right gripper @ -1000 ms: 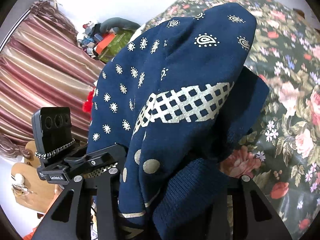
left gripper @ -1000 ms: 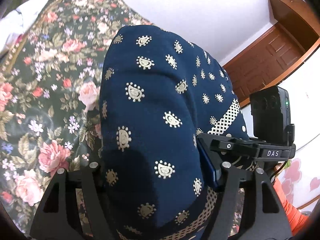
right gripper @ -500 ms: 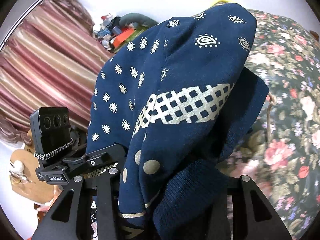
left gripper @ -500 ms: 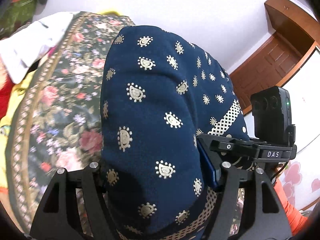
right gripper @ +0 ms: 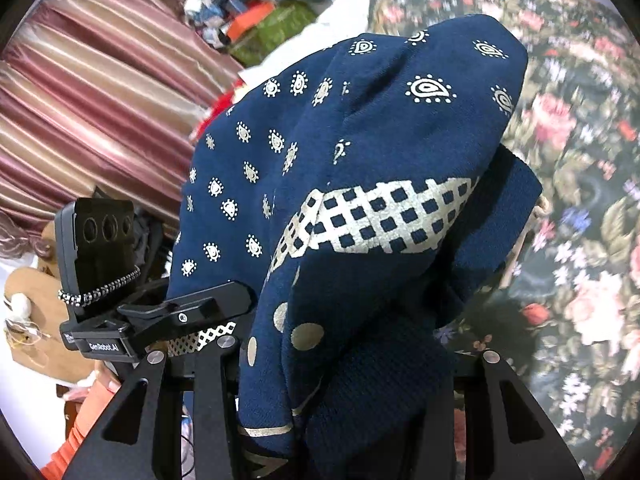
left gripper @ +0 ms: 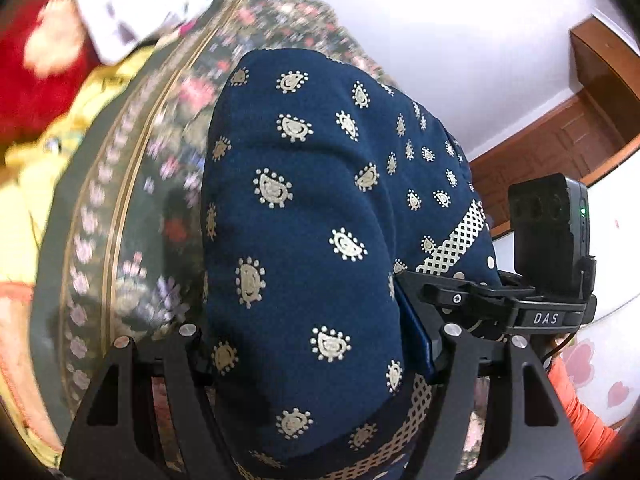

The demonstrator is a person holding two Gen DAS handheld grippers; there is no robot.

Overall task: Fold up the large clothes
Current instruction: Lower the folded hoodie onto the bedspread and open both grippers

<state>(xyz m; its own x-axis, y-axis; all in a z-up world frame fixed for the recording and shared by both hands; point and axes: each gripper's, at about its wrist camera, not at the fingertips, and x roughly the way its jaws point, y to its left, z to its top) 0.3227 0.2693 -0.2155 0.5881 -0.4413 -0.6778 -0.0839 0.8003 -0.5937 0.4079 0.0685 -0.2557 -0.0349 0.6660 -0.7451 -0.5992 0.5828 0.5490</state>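
Navy garment (left gripper: 316,240) is bunched thick between both tongs, left tongs (left gripper: 320,344) and right tongs (right gripper: 352,356) each clamped on it, raised above the floral bed (right gripper: 580,200). Folding looks mostly done; laying it down remains.

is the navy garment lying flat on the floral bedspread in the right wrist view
No, the navy garment is bunched up in the right tongs, raised above the floral bedspread.

Left fingertips: I see them buried under cloth (left gripper: 304,240).
Bedspread (left gripper: 132,208): blurred.
Right fingertips: likewise covered.
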